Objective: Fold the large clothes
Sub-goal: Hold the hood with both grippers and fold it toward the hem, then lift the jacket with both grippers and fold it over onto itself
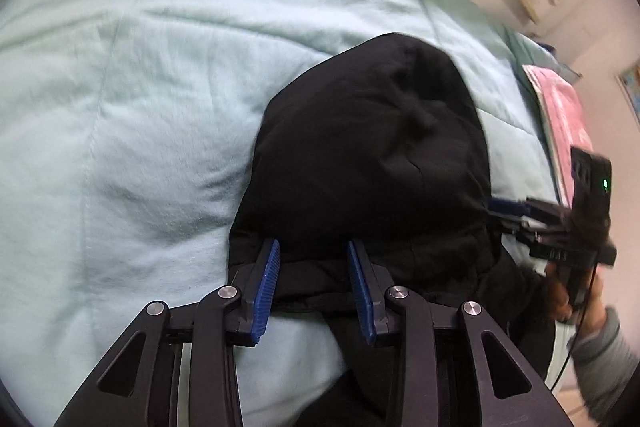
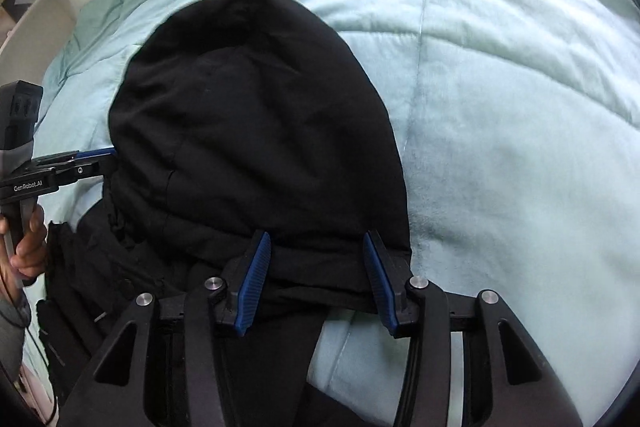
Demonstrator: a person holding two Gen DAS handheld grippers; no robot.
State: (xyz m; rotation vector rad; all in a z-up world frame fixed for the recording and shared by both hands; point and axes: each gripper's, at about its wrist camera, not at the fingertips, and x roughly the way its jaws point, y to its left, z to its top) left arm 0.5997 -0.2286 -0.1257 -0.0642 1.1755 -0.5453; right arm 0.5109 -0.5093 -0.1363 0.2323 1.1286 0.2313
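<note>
Left wrist view: the left gripper (image 1: 314,281) hangs over the near edge of a black garment (image 1: 372,155) on the pale green bed (image 1: 132,115), jaws apart, nothing pinched. Best to pinch every layer of that edge before lifting.

Right wrist view: the right gripper (image 2: 316,277), jaws apart, straddles the garment's near edge; the cloth is dark, soft, bunched.

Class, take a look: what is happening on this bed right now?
A person is folding a black garment on a pale green quilt, with a handheld gripper in each hand. The left gripper and right gripper both stand at the garment's near folded edge, jaws apart, neither visibly pinching the cloth.
</note>
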